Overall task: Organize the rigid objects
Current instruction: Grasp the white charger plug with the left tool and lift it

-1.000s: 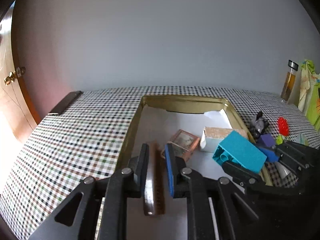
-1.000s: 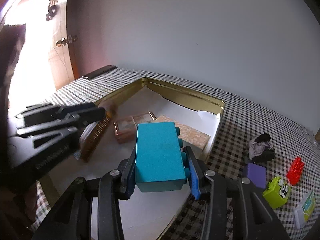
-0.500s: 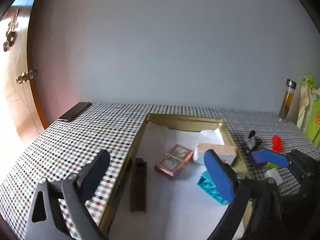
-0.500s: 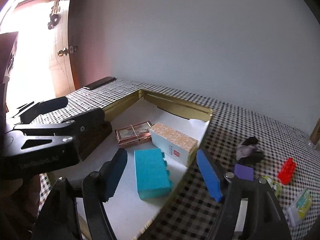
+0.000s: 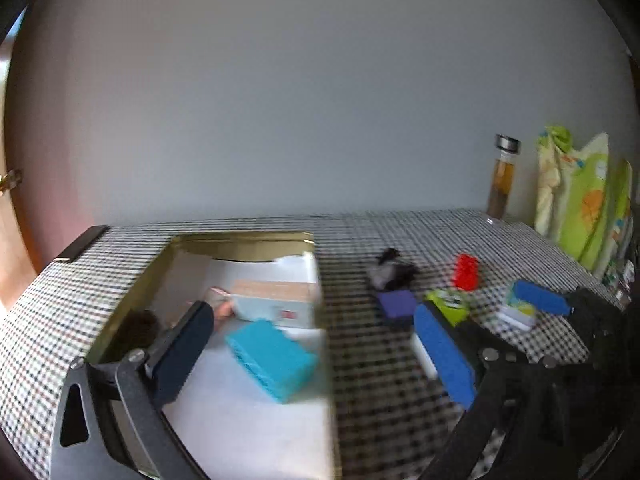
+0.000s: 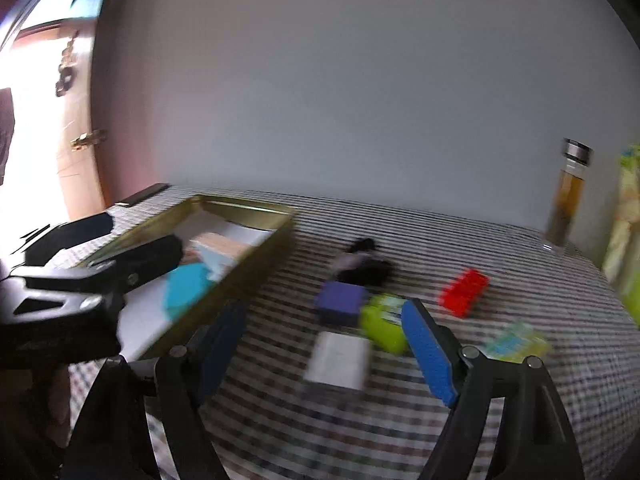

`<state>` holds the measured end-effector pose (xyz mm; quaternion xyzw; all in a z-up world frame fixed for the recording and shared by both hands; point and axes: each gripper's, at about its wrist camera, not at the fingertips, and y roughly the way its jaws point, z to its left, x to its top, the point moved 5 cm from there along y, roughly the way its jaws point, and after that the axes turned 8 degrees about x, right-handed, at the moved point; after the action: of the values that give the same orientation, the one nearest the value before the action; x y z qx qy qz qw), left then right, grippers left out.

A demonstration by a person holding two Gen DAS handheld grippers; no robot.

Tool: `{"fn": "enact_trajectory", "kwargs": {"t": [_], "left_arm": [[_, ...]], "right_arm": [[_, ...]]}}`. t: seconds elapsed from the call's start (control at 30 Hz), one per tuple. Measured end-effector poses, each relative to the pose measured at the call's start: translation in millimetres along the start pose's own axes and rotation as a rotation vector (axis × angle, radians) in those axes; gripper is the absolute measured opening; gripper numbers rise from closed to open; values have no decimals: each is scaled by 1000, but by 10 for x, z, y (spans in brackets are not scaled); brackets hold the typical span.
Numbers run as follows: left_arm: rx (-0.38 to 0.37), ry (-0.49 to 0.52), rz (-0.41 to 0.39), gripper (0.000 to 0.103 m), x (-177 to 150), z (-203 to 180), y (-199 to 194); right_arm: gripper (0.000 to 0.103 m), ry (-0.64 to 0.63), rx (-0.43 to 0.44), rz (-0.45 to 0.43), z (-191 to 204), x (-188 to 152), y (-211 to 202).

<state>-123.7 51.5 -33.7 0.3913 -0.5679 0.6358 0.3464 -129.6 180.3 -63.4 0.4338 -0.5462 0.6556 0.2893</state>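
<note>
A gold tray (image 5: 240,237) on the checked cloth holds a teal brick (image 5: 272,360), a white and tan box (image 5: 276,304) and a dark bar (image 5: 136,328). My left gripper (image 5: 312,312) hovers over the tray's right rim, its jaws opening with nothing between them. My right gripper (image 6: 322,308) is over the cloth, its jaws also opening and empty. Beyond its tips lie a purple block (image 6: 340,300), a green block (image 6: 384,324), a white card (image 6: 340,360), a red brick (image 6: 464,292) and a black-grey lump (image 6: 364,264). Both views are blurred.
A small yellow-blue packet (image 6: 516,344) lies at the right. A bottle of amber liquid (image 6: 568,196) stands by the wall, with green cloth (image 5: 580,200) beside it. A dark flat object (image 5: 80,244) sits at the table's far left corner. A door is further left.
The left gripper let go of the dark bar and the right let go of the teal brick, both now in the tray. Both grippers opened wide and swung right toward the loose items.
</note>
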Motion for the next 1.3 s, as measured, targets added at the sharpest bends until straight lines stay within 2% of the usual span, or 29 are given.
{"fn": "enact_trajectory", "kwargs": {"t": [0.13,0.3,0.43,0.53,0.7,0.77,0.87,0.9,0.93,1.0,1.17,1.3], "left_arm": [[-43,35,32,102,-30,-281,17],[-59,88,56,102,-67,-584,75],[-76,121,131,102,-139,-787,235],[-76,154,192,101,-208,-926,370],[-106,190,269,98,-276,-1085,534],[-107,193,308,92,-310,-1110,607],[-140,194,367,59,-358,-1144,707],[-161,193,394,43,-383,-1157,746],[-168,190,399,37,-388,-1163,756],[-173,179,392,37,-375,-1143,747],[-185,127,366,37,-335,-1061,703],[-160,92,302,37,-259,-941,598]], "right_arm": [[85,43,-114,-3,-381,-59,-131],[86,120,-198,-6,-796,-96,-221],[86,208,-230,6,-1084,-155,-266],[90,230,-238,20,-1128,-174,-258],[91,236,-235,31,-1133,-175,-238],[91,246,-231,36,-1160,-178,-223],[91,276,-229,61,-1231,-199,-167],[91,287,-228,77,-1255,-211,-132],[91,303,-229,102,-1290,-231,-84],[91,327,-224,135,-1343,-263,-20],[91,381,-240,130,-1465,-270,11],[91,363,-254,196,-1423,-252,200]]}}
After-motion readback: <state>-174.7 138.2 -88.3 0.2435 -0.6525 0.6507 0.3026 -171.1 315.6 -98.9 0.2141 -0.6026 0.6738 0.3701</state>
